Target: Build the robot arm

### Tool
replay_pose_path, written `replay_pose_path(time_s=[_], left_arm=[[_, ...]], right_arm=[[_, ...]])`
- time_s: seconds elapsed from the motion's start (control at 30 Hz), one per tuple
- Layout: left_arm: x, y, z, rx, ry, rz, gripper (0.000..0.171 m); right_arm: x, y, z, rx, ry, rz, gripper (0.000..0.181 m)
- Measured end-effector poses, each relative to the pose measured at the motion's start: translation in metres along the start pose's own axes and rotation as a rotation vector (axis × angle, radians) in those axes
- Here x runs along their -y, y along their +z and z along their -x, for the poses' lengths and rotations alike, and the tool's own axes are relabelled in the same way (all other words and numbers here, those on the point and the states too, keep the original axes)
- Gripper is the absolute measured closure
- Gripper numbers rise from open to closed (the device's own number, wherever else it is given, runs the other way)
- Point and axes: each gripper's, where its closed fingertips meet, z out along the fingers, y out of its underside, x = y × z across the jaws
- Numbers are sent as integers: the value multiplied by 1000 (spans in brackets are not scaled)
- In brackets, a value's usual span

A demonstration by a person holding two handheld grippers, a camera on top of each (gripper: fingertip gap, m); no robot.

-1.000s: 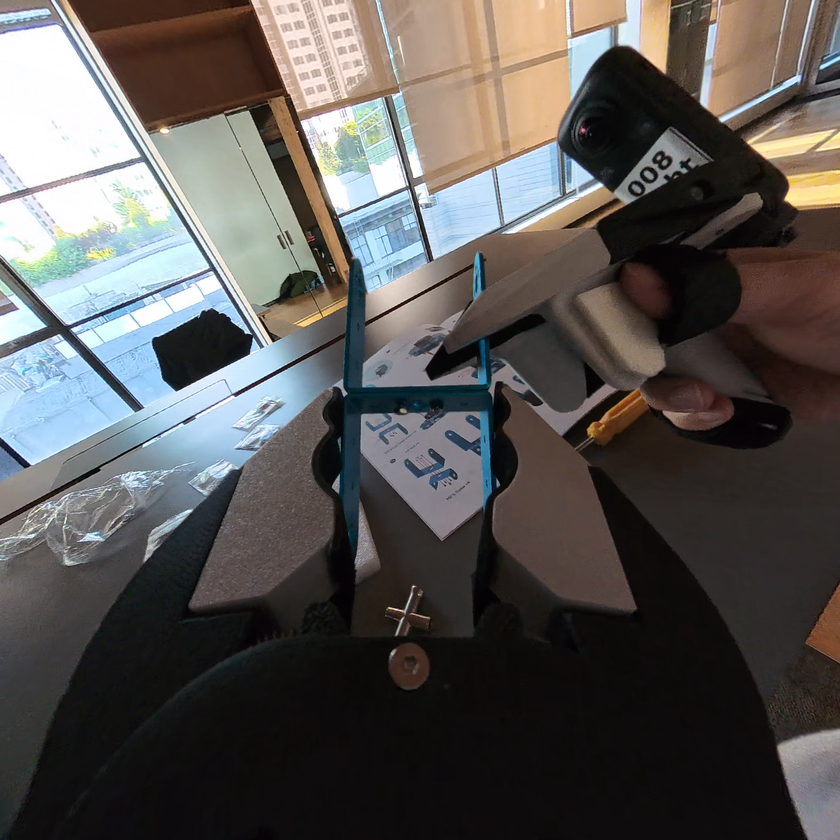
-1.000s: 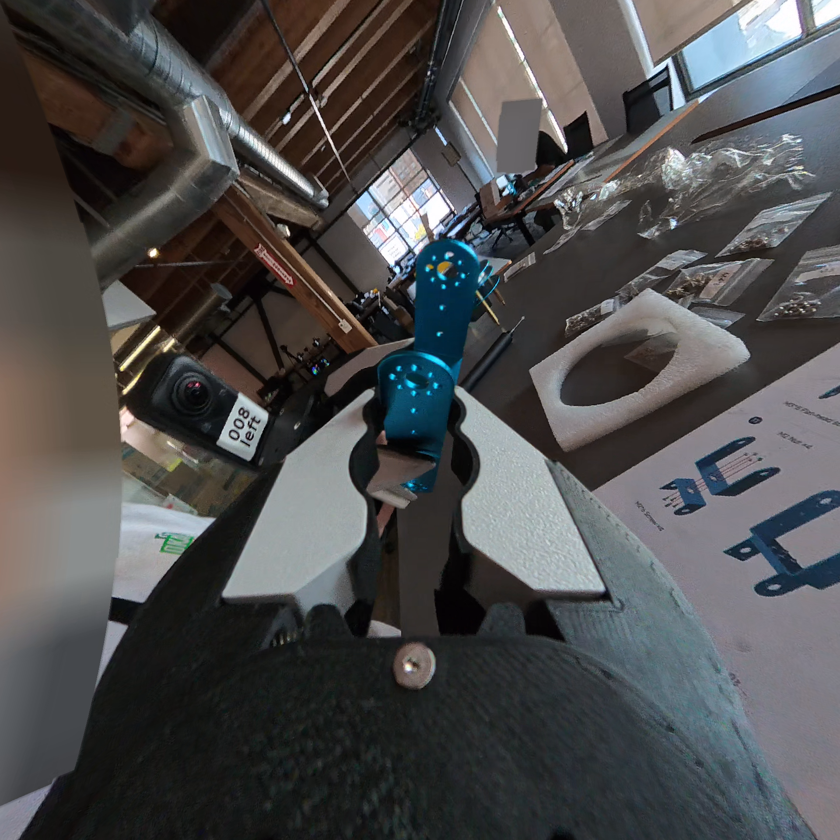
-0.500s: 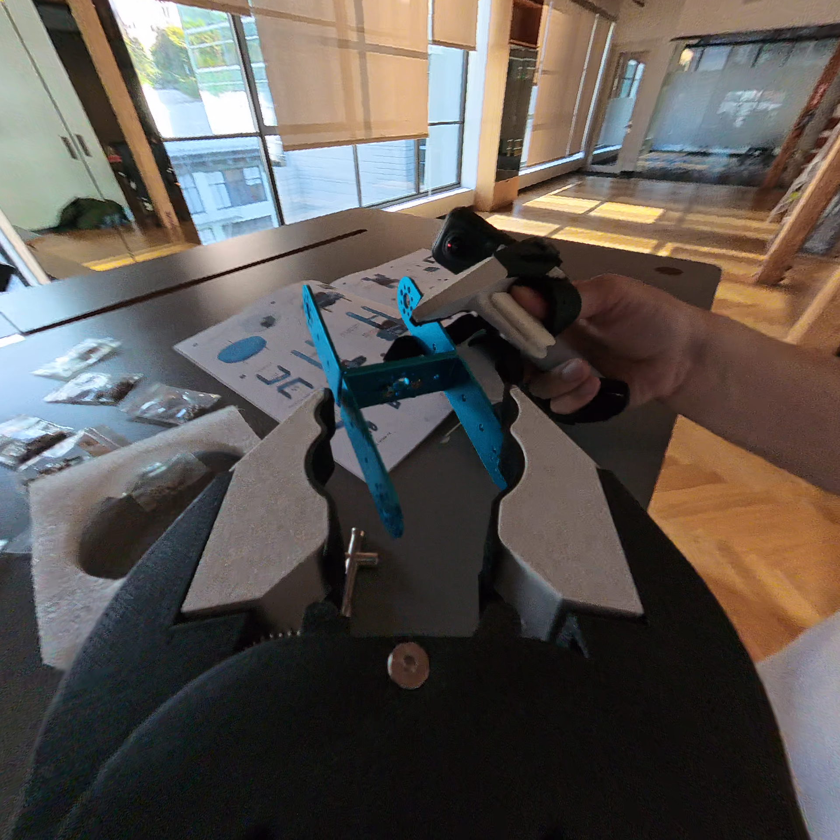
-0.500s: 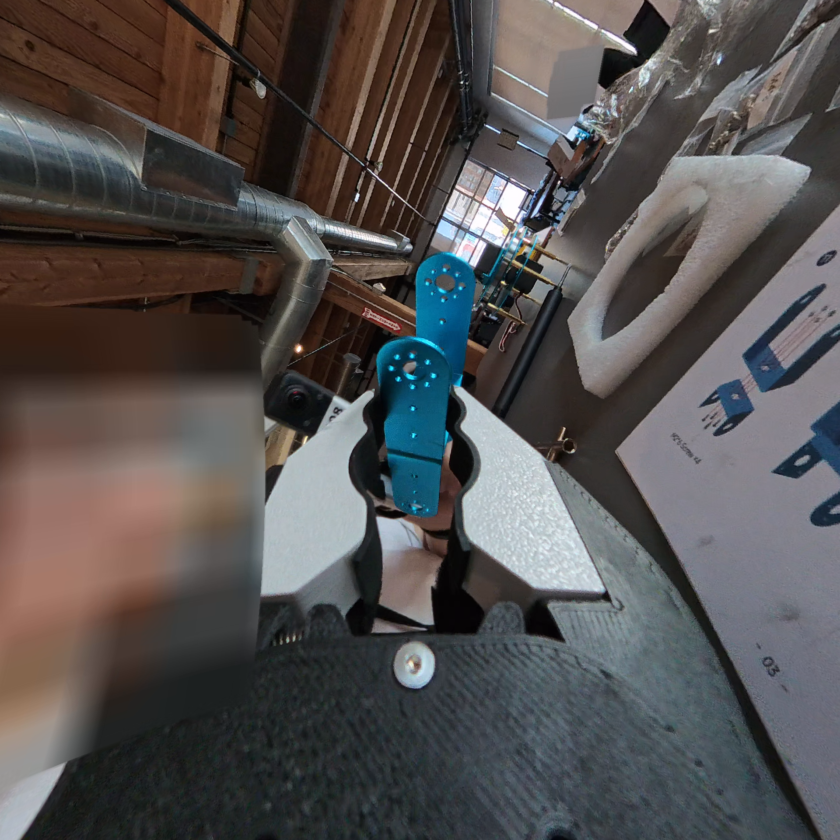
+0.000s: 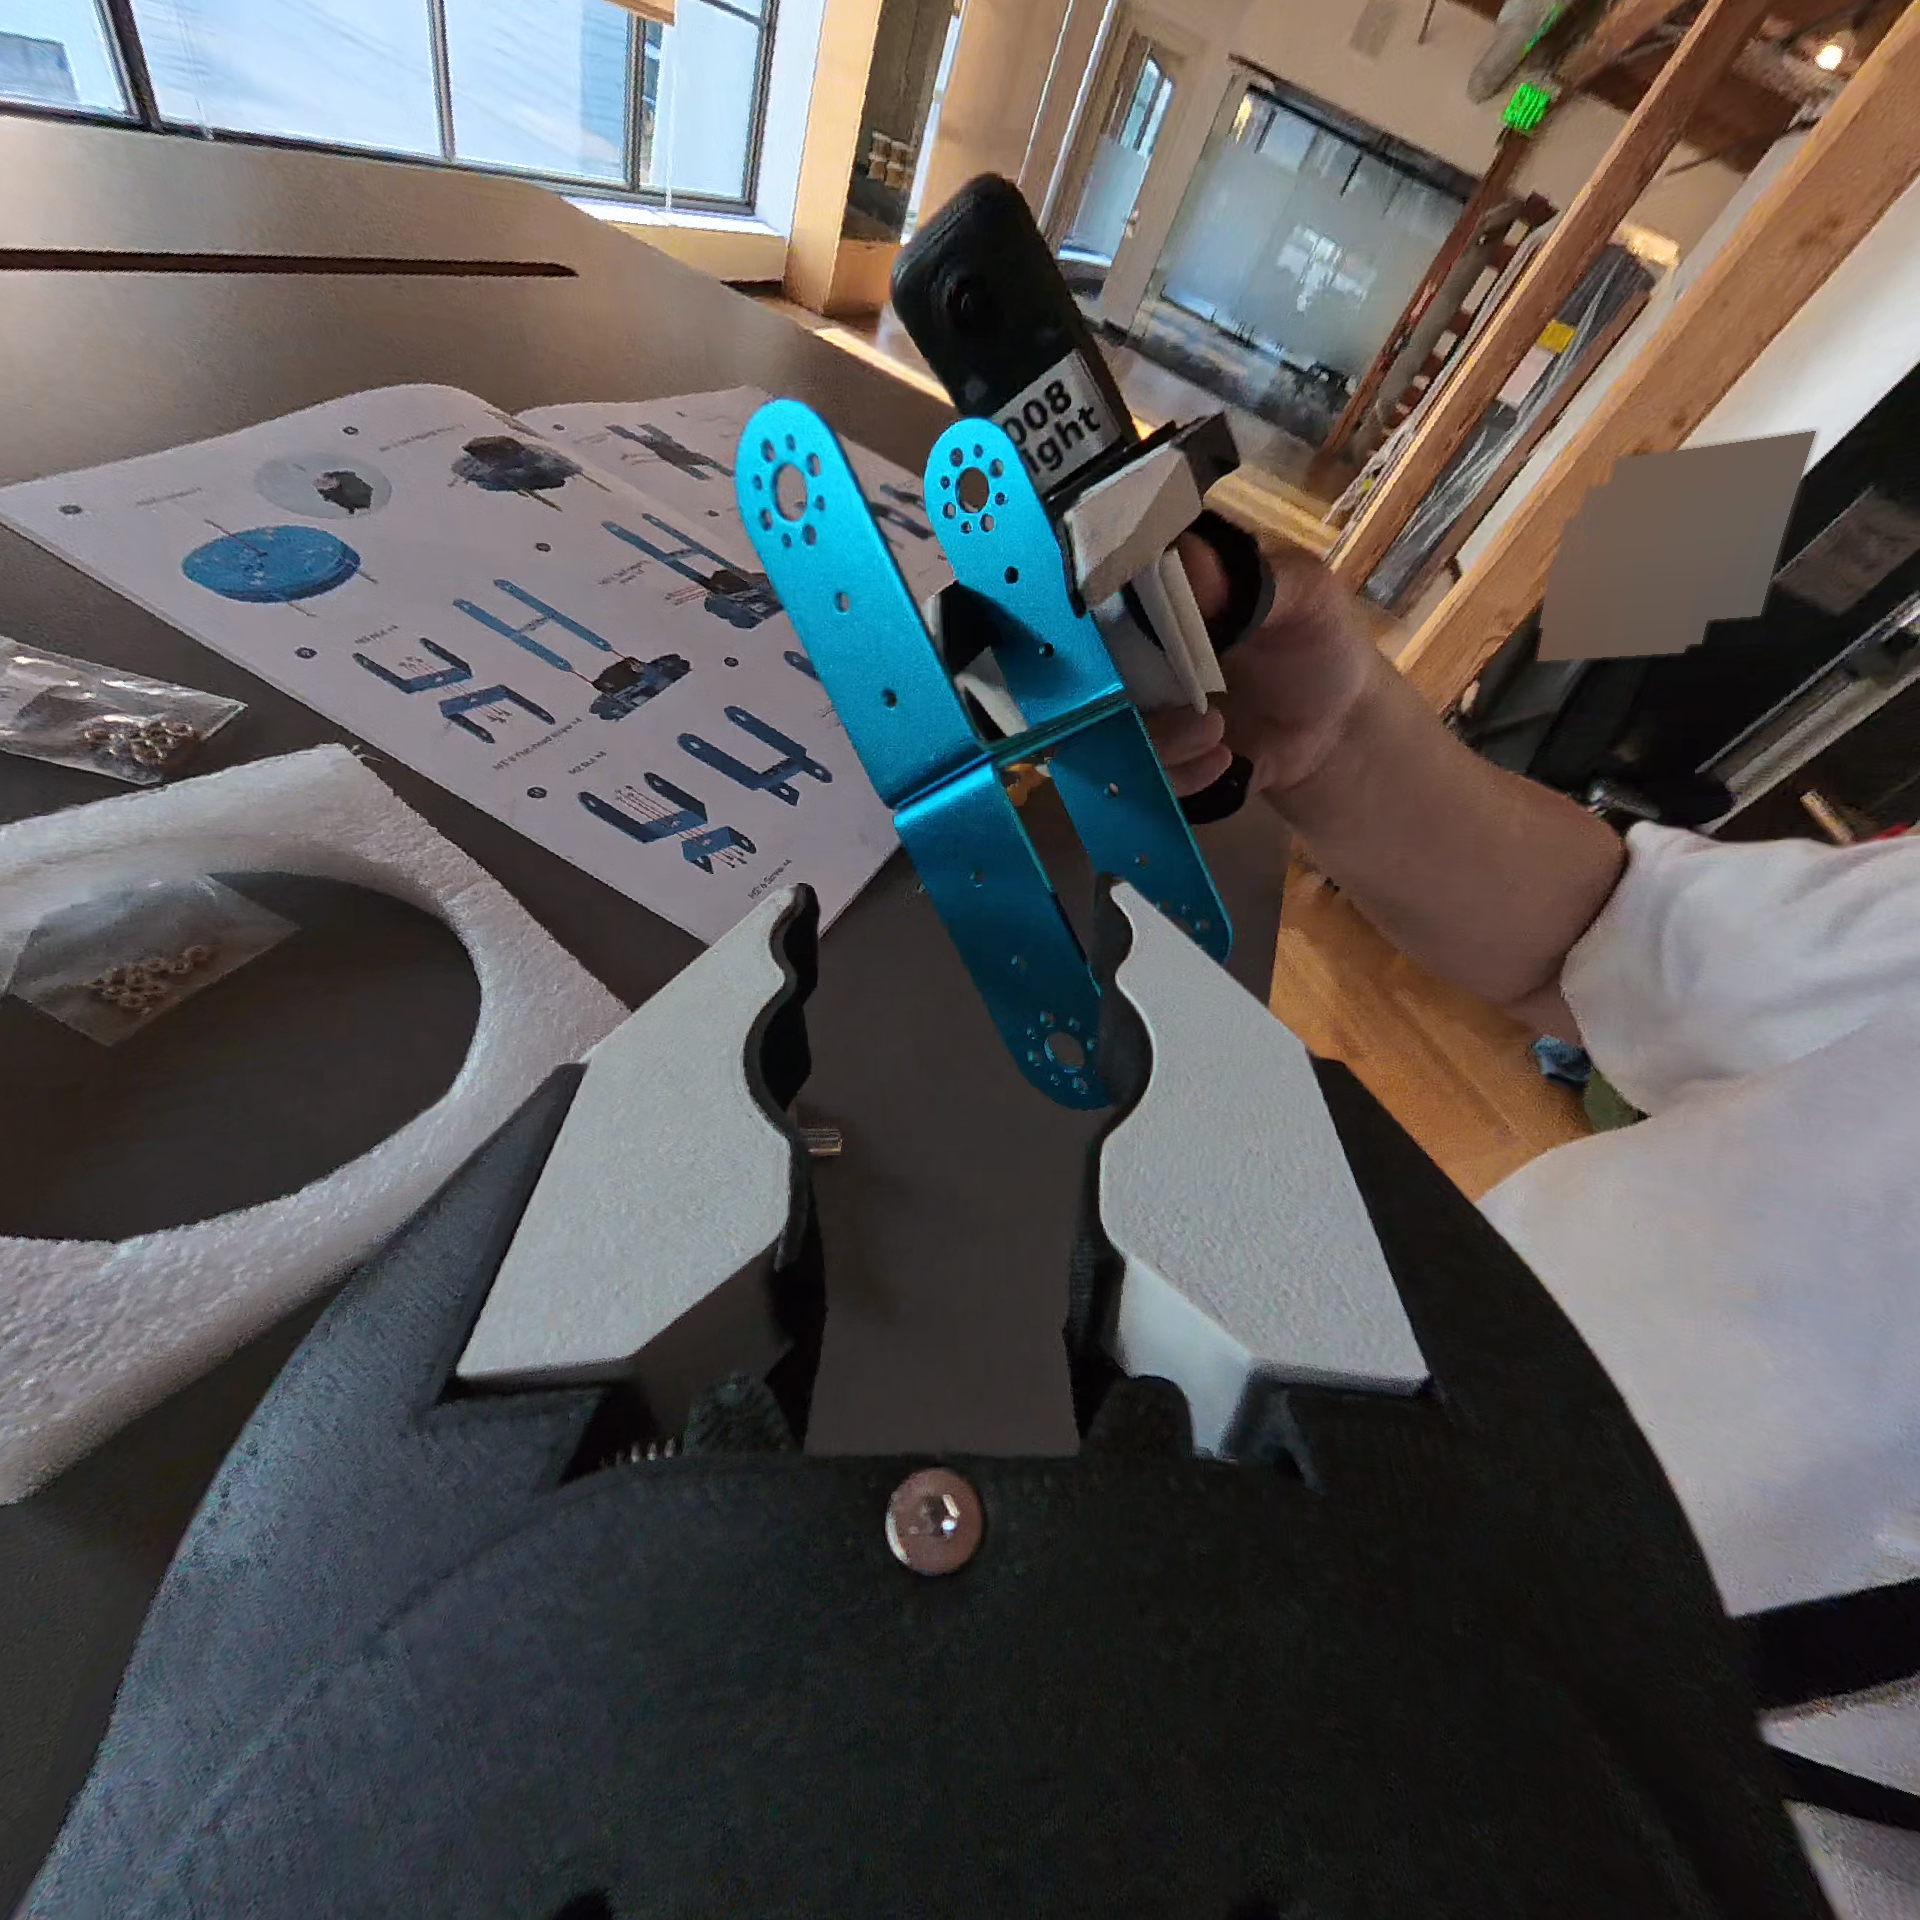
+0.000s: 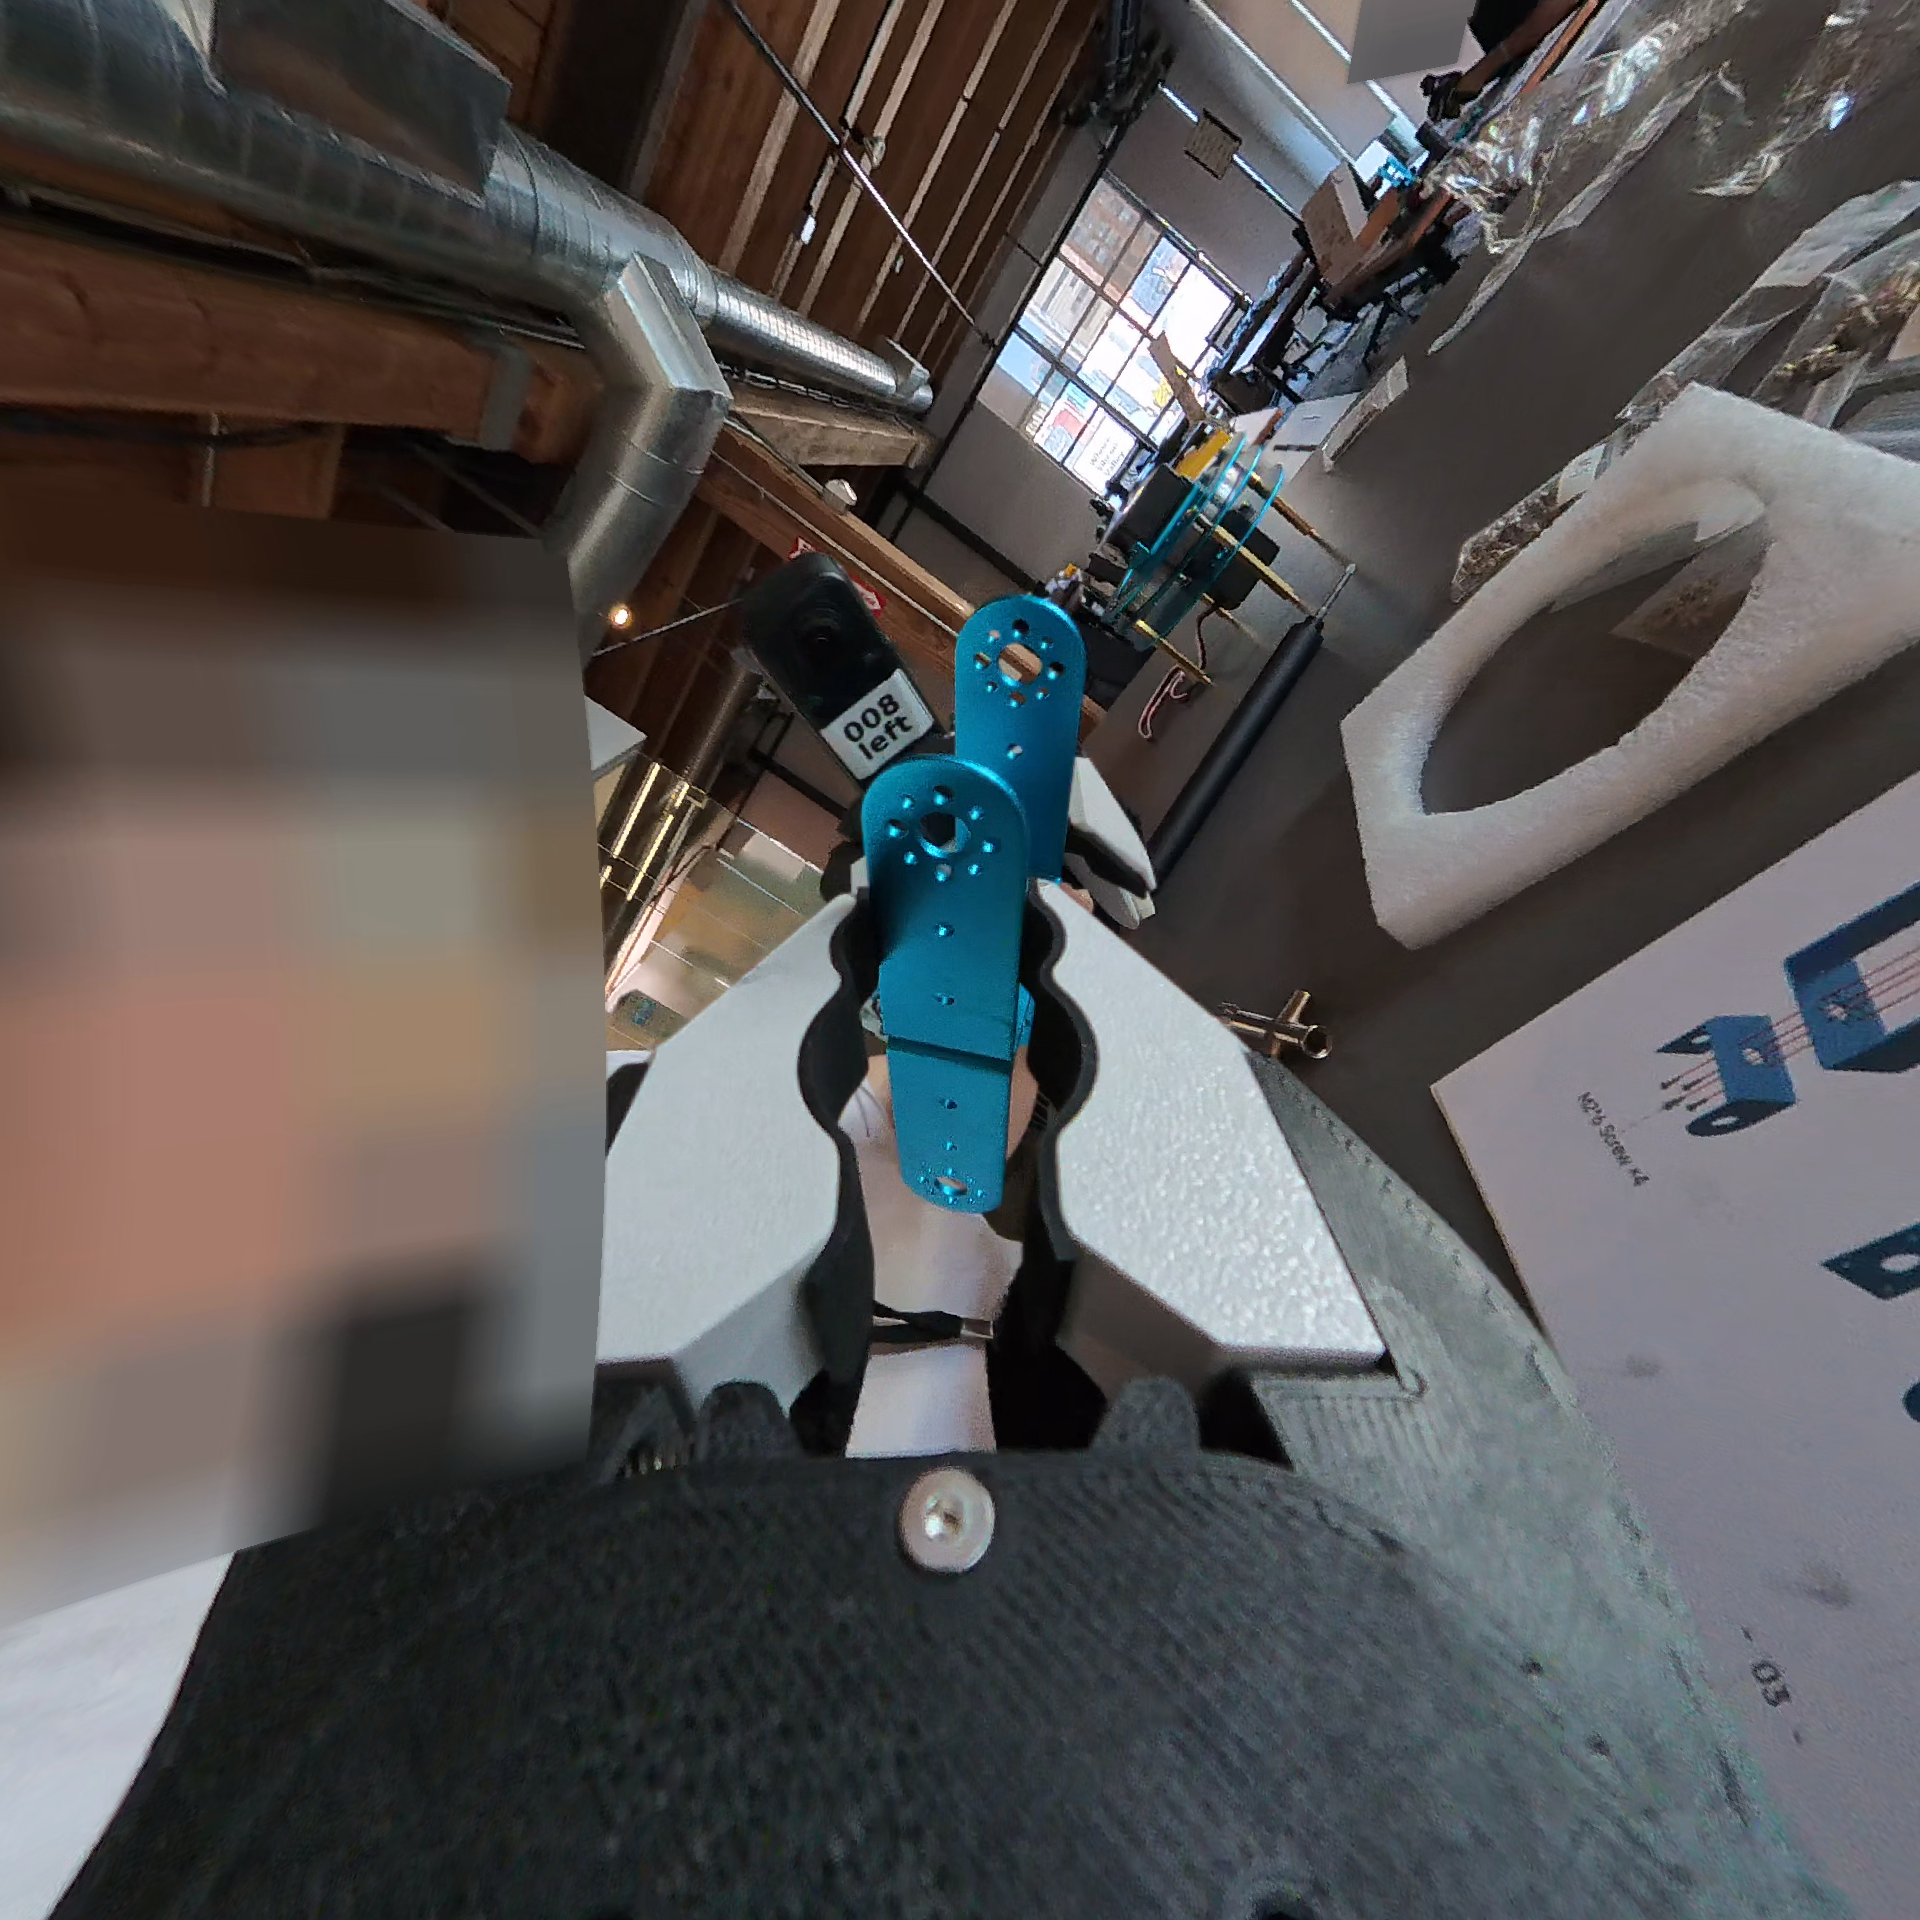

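A blue metal H-shaped bracket with hole patterns at its rounded ends is held in the air over the dark table. My right gripper is shut on the bracket near its crossbar. It also shows in the left wrist view, held by a hand behind the bracket. My left gripper is open. One lower leg of the bracket reaches down between its fingers, close against the right finger. I cannot tell whether they touch.
A printed instruction sheet lies on the table. A white foam ring with bags of small hardware is at the left. A small metal cross wrench lies near the sheet. The table edge and wooden floor are at the right. Tip to tip, the grippers are about 5 cm apart.
My left gripper has opened and let go of the blue bracket. My right gripper has shut on it and holds it tilted. Both views have swung round.
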Motion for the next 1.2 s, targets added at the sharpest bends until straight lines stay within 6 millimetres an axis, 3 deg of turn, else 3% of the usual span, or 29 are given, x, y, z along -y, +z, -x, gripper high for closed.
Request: replay_pose_path(time_s=[0.03, 0.13, 0.47, 0.7, 0.83, 0.97, 1.2], left_arm=[[0, 3, 0, 16, 22, 16, 122], [-1, 8, 3, 66, 98, 62, 140], [-6, 13, 38, 437, 446, 149, 161], [-4, 16, 38, 390, 331, 70, 158], [-10, 19, 37, 379, 319, 97, 147], [1, 13, 37, 368, 287, 32, 150], [-4, 12, 35, 331, 277, 62, 136]], right_arm=[[0, 1, 0, -6, -7, 5, 155], [0, 4, -3, -27, -50, 20, 155], [-2, 8, -20, -184, -138, 20, 156], [1, 11, -20, -245, -187, 24, 156], [7, 15, -16, -248, -187, -4, 156], [10, 20, -13, -230, -188, -13, 156], [9, 29, -9, -235, -230, -17, 156]])
